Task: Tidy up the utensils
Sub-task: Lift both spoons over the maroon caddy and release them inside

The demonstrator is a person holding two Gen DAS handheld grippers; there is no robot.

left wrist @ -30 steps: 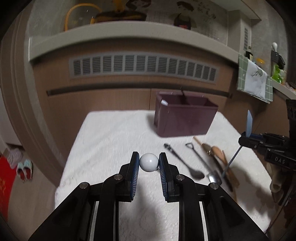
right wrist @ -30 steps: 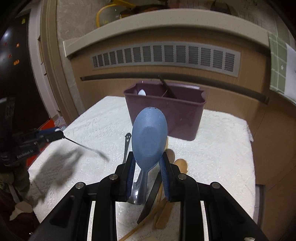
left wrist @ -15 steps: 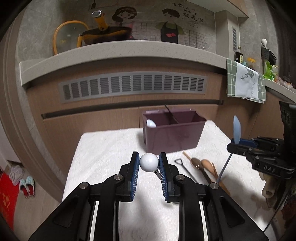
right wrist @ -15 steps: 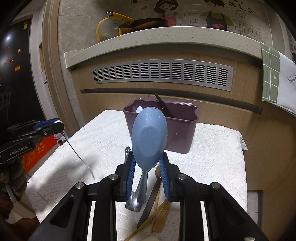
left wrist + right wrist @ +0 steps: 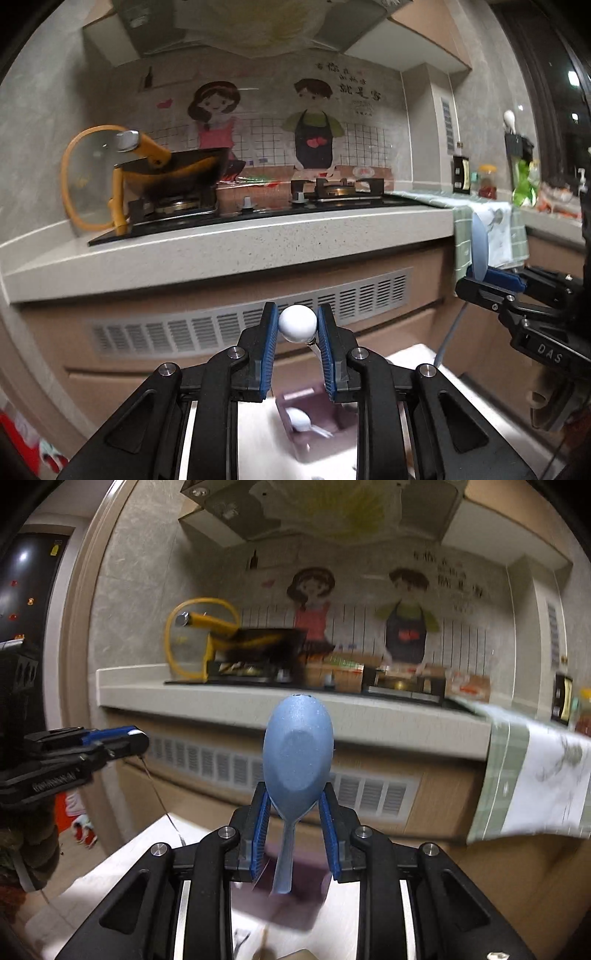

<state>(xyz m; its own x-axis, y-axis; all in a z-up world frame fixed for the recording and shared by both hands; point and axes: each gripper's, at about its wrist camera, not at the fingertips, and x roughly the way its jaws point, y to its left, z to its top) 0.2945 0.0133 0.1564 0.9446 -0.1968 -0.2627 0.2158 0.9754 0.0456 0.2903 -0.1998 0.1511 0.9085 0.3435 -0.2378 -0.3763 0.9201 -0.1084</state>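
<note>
The left gripper [image 5: 297, 328] clenched a thin utensil by its slick white ball end [image 5: 297, 325], liable to swivel; the right gripper [image 5: 294, 821] grasped the light, stiff blue spoon [image 5: 297, 751] at its neck, both above the purple bin [image 5: 314, 417]

Dim indoor kitchen light in both my wrist views, with fisheye bending the countertop [image 5: 258, 236] and black vignette filling the corners. Motion blur smears the purple bin [image 5: 314, 424] below and, in my right view, the wall mural [image 5: 362, 609]. The blue spoon [image 5: 298, 749] stays sharp.
</note>
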